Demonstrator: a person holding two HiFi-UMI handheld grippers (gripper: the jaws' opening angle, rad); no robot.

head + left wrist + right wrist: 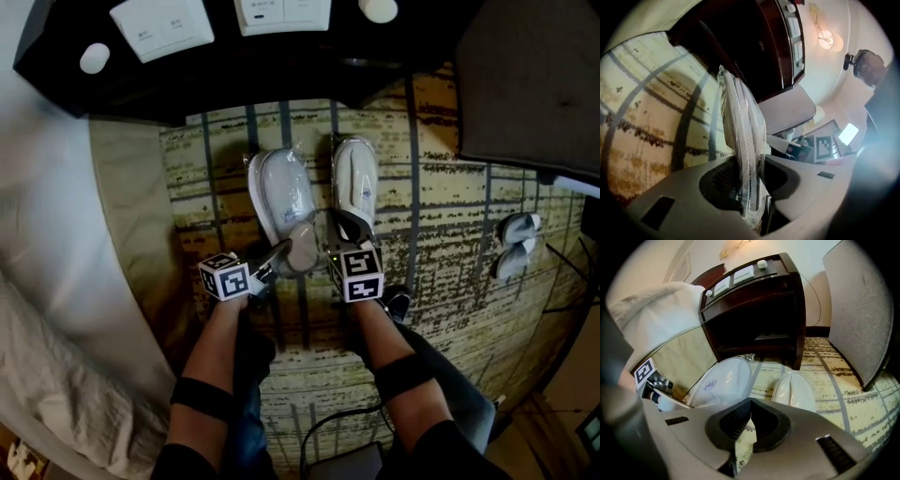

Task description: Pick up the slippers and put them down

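On the carpet [450, 216], just below the dark nightstand [281, 66] at 12 o'clock, two white slippers lie side by side, each in clear wrap. In the head view both have their long axis running roughly 12 to 6, with the rounded far ends toward the nightstand. The left slipper [281, 192] leans a little, its far end toward 11, while the right slipper [356, 178] lies almost straight. They are just beside each other and closest at their near ends.

The left gripper [292, 251] comes in from 7 o'clock and is closed on the near end of the left slipper. Its own view shows the wrapped slipper edge-on, pinched between the jaws and stretching away from them.

The right gripper [345, 230] sits at the near end of the right slipper. Its jaws are fully together, and its own view shows nothing between them, with both slippers lying just beyond.

A bed [56, 234] fills the 9 o'clock side.
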